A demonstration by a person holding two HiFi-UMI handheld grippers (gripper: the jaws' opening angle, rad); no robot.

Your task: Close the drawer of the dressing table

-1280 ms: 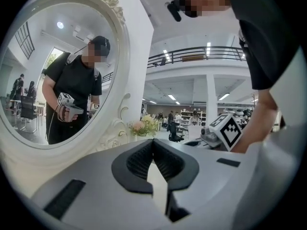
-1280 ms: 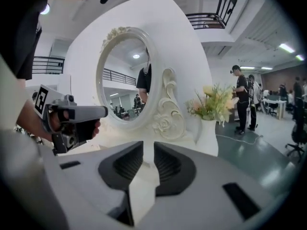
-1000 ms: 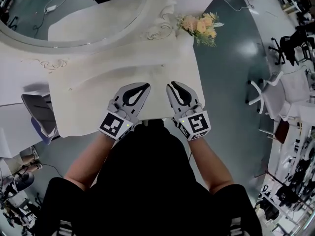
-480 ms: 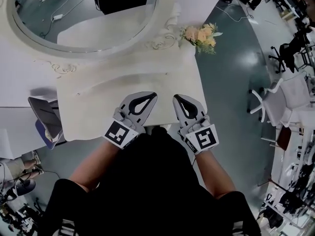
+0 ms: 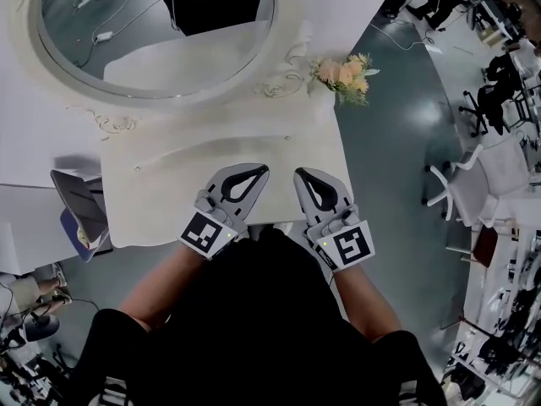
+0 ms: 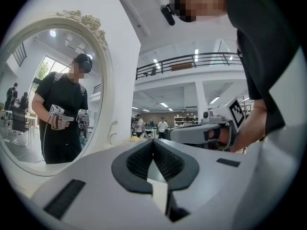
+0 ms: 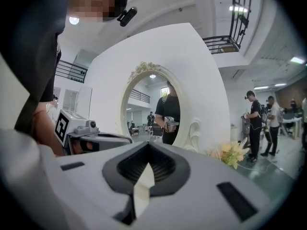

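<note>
The white dressing table [image 5: 203, 146] lies below me in the head view; its drawer front is hidden under the tabletop edge and my body. My left gripper [image 5: 258, 169] and right gripper [image 5: 299, 173] hover side by side over the table's front edge, pointing level toward the oval mirror [image 5: 152, 32]. In the left gripper view the left gripper [image 6: 153, 140] is shut on nothing. The right gripper [image 7: 147, 143] has just closed its jaws, with nothing between them. Each gripper view shows the other gripper beside it.
A bunch of pale flowers [image 5: 345, 73] stands at the table's back right corner. A grey chair [image 5: 78, 205] sits left of the table, and white office chairs [image 5: 461, 180] stand on the dark floor to the right. People stand in the hall behind.
Both grippers have lifted a little over the table's front edge, and the right jaws have closed. The head view has tilted up, so more of the mirror shows.
</note>
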